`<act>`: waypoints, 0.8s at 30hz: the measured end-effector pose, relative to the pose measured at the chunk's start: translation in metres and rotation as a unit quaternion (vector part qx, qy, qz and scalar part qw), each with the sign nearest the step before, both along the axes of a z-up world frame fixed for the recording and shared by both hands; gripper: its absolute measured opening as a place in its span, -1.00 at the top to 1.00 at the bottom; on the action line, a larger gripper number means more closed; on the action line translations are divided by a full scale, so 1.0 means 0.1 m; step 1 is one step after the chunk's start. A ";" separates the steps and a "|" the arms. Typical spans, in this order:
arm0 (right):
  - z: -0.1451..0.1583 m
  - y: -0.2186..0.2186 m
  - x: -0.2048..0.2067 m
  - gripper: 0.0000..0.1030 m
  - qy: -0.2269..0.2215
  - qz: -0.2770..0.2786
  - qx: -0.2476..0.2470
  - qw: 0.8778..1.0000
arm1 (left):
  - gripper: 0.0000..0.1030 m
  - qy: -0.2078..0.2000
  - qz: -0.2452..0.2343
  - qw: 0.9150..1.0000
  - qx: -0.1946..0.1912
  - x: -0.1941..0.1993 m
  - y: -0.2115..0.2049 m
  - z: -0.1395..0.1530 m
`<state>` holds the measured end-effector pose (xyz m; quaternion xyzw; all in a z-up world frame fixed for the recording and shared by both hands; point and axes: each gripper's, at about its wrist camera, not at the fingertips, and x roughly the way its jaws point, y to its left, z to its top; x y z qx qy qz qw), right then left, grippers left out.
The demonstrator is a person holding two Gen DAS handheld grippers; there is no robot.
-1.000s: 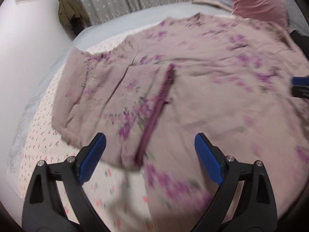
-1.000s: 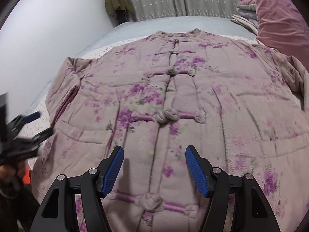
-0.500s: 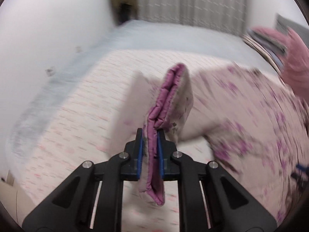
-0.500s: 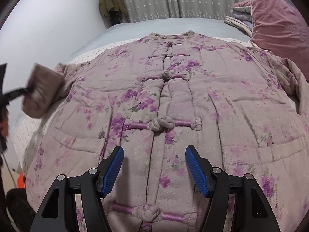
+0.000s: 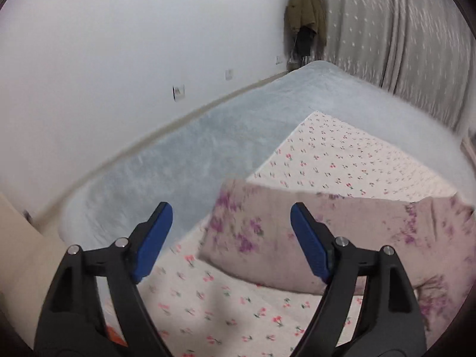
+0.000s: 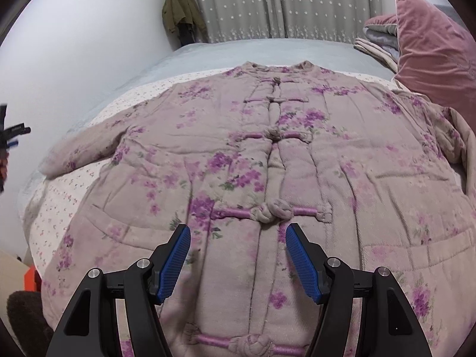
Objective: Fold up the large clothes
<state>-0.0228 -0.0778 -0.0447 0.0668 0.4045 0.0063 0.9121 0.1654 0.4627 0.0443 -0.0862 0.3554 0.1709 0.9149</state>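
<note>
Right wrist view: a padded dusty-pink jacket with purple flower print and knotted cloth fastenings [image 6: 267, 160] lies front-up, spread flat across the bed, collar toward the curtain.
Jacket sleeve: the sleeve on the left of that view [image 6: 86, 151] stretches out sideways over the white sheet with small red flower print [image 6: 59, 199]; in the left wrist view its cuff end [image 5: 267, 232] lies flat on the same sheet [image 5: 342, 160].
Right gripper: the black two-finger gripper with blue pads [image 6: 238, 258] hovers above the lower front of the jacket, near a knotted fastening; jaws spread wide, nothing between them.
Left gripper: the matching black gripper with blue pads [image 5: 230, 238] is held over the sleeve's cuff, jaws spread apart and empty; whether the pads touch the cloth cannot be told. It also shows small at the left edge of the right wrist view [image 6: 12, 136].
Bed: a pale grey-blue fleece cover [image 5: 178, 154] lies under the sheet.
Surroundings: a dusky pink velvet cushion [image 6: 431, 50] beside the jacket's far sleeve; a grey star-patterned curtain [image 6: 282, 3]; an olive coat hanging in the corner [image 6: 180, 9].
</note>
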 end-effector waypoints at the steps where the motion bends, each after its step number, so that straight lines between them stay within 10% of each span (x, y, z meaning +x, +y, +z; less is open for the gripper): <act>1: 0.00 0.00 0.00 -0.31 -0.001 0.001 -0.002 1.000 | -0.59 0.020 0.001 0.999 -0.030 -0.02 0.06 -0.17; 10: -0.15 -0.01 0.12 -0.31 0.021 -0.006 -0.007 1.000 | -0.57 0.093 0.051 0.959 -0.261 0.08 0.20 -1.40; 13: -0.17 0.00 0.12 -0.31 0.020 -0.004 -0.015 1.000 | -0.21 0.016 0.084 0.962 -0.258 0.11 0.20 -1.37; 16: -0.18 0.02 0.12 -0.31 0.019 -0.004 -0.023 1.000 | 0.66 0.009 0.107 0.957 -0.270 0.23 0.24 -1.42; 20: -0.19 0.02 0.11 -0.31 0.018 -0.003 -0.031 0.999 | 0.74 -0.104 0.119 0.959 -0.237 0.00 0.13 -1.08; 24: -0.18 -0.05 0.10 -0.31 0.018 -0.011 -0.027 0.999 | 0.68 0.005 0.149 0.974 -0.171 0.27 -0.05 -1.39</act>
